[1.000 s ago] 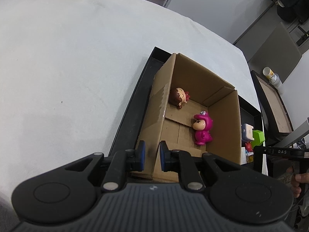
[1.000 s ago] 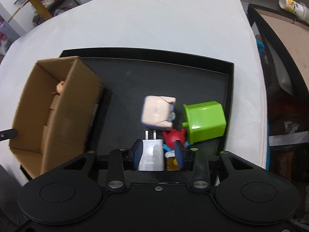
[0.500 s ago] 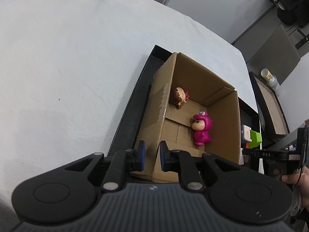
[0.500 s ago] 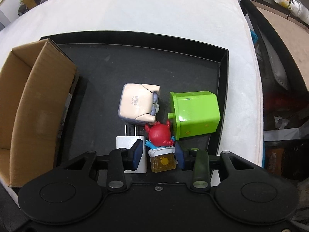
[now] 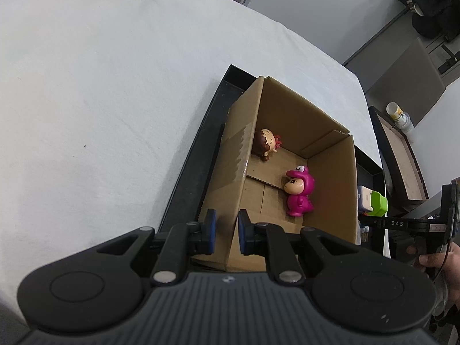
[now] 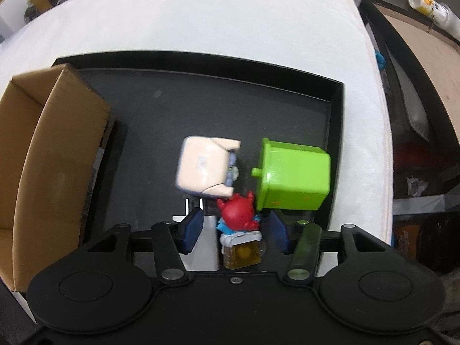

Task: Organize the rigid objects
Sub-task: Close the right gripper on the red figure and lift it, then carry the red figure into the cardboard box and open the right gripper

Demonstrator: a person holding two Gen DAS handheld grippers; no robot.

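Observation:
A cardboard box [image 5: 330,178] stands on a black tray [image 5: 201,143], with a pink figure [image 5: 299,198] and a brown-haired figure [image 5: 264,143] lying inside. My left gripper [image 5: 225,231] is shut on the box's near left wall. In the right wrist view my right gripper [image 6: 237,227] points down over the tray [image 6: 201,100]. Its jaws are opening around a red figure on a yellow base [image 6: 237,208], and the pads stand clear of it. A white plug charger [image 6: 205,247] lies just left of the figure.
A cream cube toy [image 6: 204,169] and a green block [image 6: 293,181] crowd the tray just beyond the red figure. The box [image 6: 57,149] fills the tray's left end. White cloth covers the table all round. A person's hand [image 5: 440,261] shows at the right.
My right gripper has shifted from over the white charger to over the red figure, and its jaws have spread wider. The left gripper keeps its hold on the box wall.

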